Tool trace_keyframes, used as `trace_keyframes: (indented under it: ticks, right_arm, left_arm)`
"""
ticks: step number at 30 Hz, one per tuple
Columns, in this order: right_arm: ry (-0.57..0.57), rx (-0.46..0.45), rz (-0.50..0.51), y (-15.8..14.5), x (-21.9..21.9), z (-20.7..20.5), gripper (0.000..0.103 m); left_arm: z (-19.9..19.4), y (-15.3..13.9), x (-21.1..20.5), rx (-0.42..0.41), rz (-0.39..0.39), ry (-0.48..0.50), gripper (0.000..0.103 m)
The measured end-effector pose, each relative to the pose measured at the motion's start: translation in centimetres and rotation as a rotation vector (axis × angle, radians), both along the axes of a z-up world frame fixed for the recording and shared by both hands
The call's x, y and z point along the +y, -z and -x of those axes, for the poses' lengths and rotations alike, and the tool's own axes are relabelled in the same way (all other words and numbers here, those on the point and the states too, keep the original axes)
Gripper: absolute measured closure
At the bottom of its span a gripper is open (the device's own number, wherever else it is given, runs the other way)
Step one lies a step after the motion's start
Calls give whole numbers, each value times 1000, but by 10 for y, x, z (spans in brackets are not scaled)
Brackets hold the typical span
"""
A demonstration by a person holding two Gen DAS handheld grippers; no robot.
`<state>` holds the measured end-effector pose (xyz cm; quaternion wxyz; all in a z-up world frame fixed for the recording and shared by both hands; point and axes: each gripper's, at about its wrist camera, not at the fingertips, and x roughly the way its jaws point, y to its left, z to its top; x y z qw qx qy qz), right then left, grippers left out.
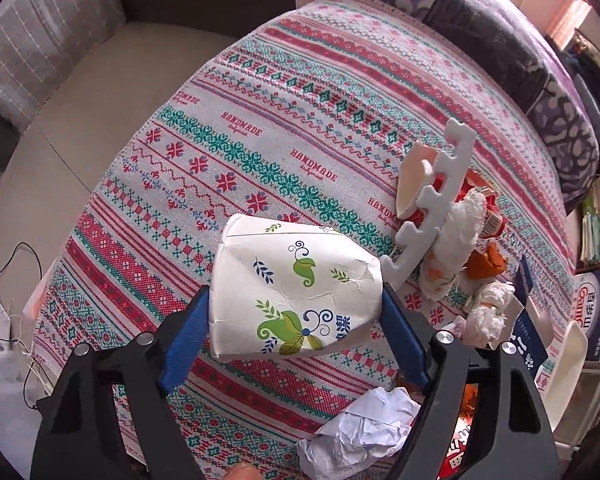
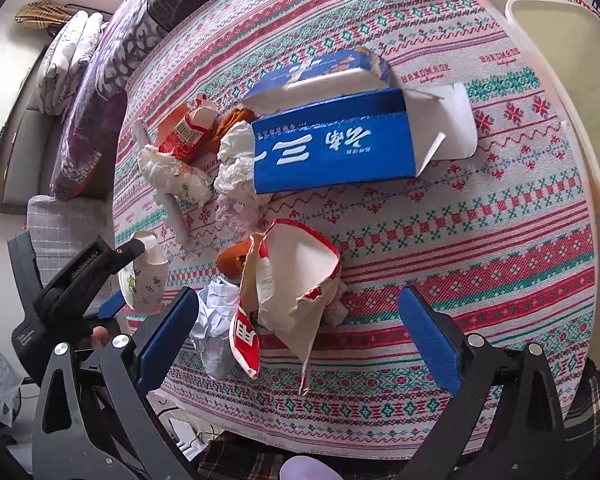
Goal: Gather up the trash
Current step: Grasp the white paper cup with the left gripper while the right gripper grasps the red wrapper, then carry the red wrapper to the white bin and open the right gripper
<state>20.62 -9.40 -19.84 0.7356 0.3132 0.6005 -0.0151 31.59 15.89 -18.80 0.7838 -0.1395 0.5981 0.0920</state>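
The left gripper pinches a crumpled paper cup between its 2 blue pads, which touch the cup's left and right sides. The cup lies on its side over the patterned cloth of the table; its long axis runs near to far, and which end is the mouth I cannot tell. In the right wrist view the same cup shows small at the left edge of the table.

The right gripper has its jaws spread wide, the pads clear of everything. Between them, toward the left pad, lies a torn red-and-white carton, opened out with its pale inside up, its long axis running near to far. A crumpled white paper lies touching its left side.

Only the right wrist view shows the blue box whole: it lies flat at the far middle of the table, its right end flaps open, and nothing shows inside. Left of it sit white tissue wads and a red wrapper. A cream bin stands at the far right edge of the table; its inside looks bare.

Only the left wrist view shows a white notched foam strip, slanting from near left to far right over the trash heap.
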Motion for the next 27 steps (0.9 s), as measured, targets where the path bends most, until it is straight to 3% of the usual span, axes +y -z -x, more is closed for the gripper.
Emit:
trace_keyframes:
  ticks: [6,10,13,21,27]
  right_arm:
    - [-12,33,-17,15,13,-4,12]
    - [-52,71,-30,25,20,-10,57]
    - [-77,33,-15,19,21,-13,69]
    - [-95,-125,-28,-22,8,-18,71]
    - [-73,-248,30,-54,-13,-24,71]
  left_arm:
    - [3,-25,-8,-71,8,25,24]
    - [15,-39,-15,-98,-10,52,24]
    - [17,-44,-14,-108,-6,56,24]
    - [22,-68,-16,-193,43,51,24]
    - [26,-89,-27,-285,45,57,24]
